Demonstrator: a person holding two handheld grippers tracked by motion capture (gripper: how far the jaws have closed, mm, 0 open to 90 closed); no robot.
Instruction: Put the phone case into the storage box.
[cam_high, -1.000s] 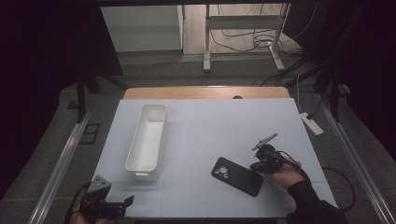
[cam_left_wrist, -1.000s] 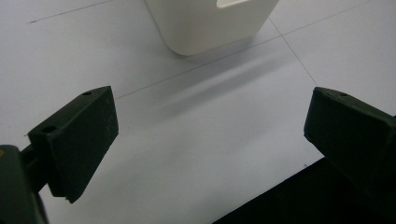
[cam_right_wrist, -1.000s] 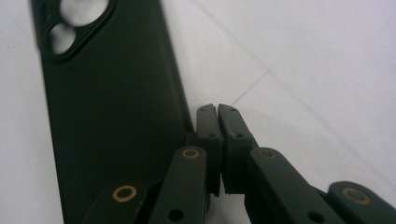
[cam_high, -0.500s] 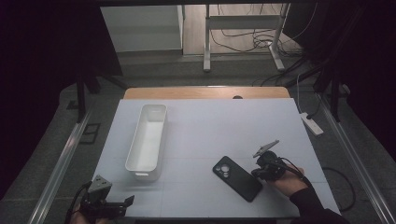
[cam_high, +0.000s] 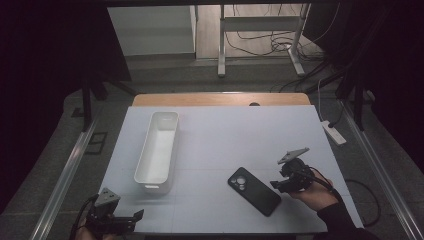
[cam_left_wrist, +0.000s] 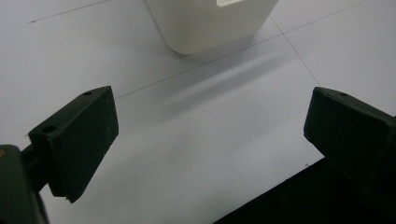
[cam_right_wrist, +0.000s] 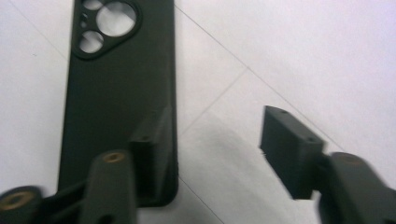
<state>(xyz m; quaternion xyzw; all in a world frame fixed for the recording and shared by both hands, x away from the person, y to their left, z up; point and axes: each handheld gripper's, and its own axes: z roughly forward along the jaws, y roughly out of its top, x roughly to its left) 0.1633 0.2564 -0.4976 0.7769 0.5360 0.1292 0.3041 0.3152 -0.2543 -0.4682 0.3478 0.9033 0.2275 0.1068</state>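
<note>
High view: right hand (cam_high: 314, 194) sits at the near right part of the counter (cam_high: 240, 135), sleeve entering from the bottom edge, wrist angled so the right tongs (cam_high: 278, 184) point leftward toward the phone case (cam_high: 254, 191). Grey plate of that tool stands tilted above the hand. The case, black with camera cut-outs at its far end, lies flat on the counter, diagonal, just left of the tong tips. Right gripper view: right tongs (cam_right_wrist: 215, 140) stand parted with bare counter in the gap; one jaw hangs over the near long edge of the phone case (cam_right_wrist: 116, 93), the other is off to the side over white surface, so nothing is pinched (blur makes it hard to say whether that jaw touches the case). Against the earlier frames: these jaws have just been opening, with nothing between them, and the hand has drawn back a little toward the near right while the case has shifted slightly toward the near edge. Left hand is low at the near left corner, mostly cut off by the frame, holding the left tongs (cam_high: 131, 219) roughly level, pointing right along the counter's edge; same spot as before. Left gripper view: left tongs (cam_left_wrist: 210, 140) wide apart, empty, over bare counter, with the end of the white bin (cam_left_wrist: 215, 23) ahead. In the high view the white bin (cam_high: 159, 150) stands lengthwise left of centre, unmoved.
</note>
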